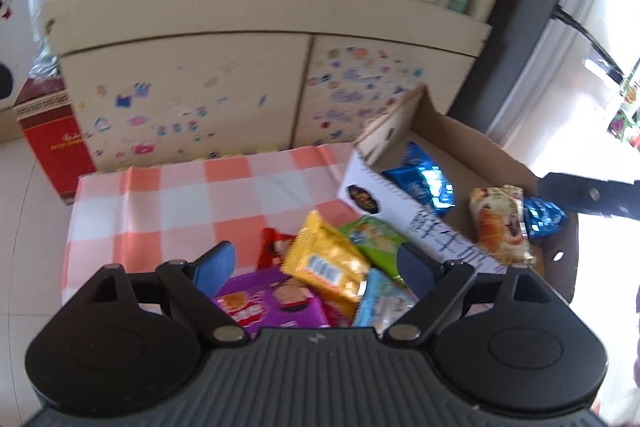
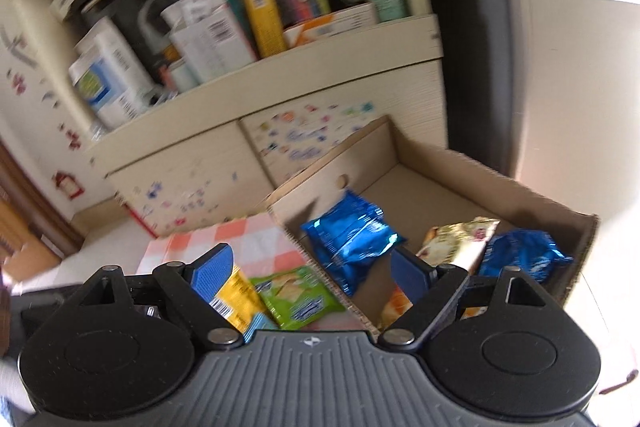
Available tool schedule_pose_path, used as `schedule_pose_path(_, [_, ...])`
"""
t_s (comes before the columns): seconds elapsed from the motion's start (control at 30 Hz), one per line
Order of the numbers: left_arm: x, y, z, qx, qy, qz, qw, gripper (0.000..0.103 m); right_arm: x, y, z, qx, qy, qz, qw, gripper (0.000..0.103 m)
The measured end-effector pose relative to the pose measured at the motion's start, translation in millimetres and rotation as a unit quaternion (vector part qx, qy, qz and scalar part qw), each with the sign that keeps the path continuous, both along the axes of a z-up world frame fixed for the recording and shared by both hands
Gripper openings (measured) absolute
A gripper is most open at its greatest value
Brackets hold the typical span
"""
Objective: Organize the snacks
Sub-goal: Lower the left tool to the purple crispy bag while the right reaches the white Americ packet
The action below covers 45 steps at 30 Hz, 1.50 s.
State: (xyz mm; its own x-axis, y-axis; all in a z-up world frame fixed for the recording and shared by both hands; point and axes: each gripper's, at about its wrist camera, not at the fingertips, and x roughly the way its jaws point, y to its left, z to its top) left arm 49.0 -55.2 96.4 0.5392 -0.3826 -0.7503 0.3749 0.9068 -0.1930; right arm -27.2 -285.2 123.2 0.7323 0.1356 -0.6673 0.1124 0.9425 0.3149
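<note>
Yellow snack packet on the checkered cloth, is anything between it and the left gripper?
Nothing visible. The yellow snack packet lies on top of the pile, partly over the purple packet, and the left gripper hangs open just above it with nothing between the pads.

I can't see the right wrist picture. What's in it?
A cardboard box holds two blue snack bags and a gold packet. Green and yellow packets lie outside on a checked cloth.
</note>
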Motion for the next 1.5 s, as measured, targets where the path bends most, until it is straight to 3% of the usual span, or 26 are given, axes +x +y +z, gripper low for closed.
schedule_pose_path(0.3, [11.4,14.1,-27.3,0.018,0.041,0.026,0.9987,0.089,5.0,30.0,-13.3,-0.021,0.014,0.088,0.996,0.090])
schedule_pose_path(0.6, [16.9,9.9,-49.3,0.042,0.074,0.001,0.9964,0.090,12.7,42.8,-34.7,-0.030,0.051,0.124,0.990,0.090])
schedule_pose_path(1.1, [15.4,19.3,-71.9,0.092,0.069,-0.025,0.9930,0.090,17.6,70.5,-66.5,-0.067,0.097,0.218,0.969,0.090])
schedule_pose_path(1.3, [19.6,35.0,-74.1,0.084,0.077,-0.020,0.9933,0.090,22.0,80.7,-83.9,-0.097,0.117,0.235,0.960,0.090])
schedule_pose_path(1.5, [25.0,38.8,-78.5,0.079,0.084,-0.013,0.9932,0.097,25.6,87.9,-96.1,-0.128,0.125,0.239,0.954,0.091])
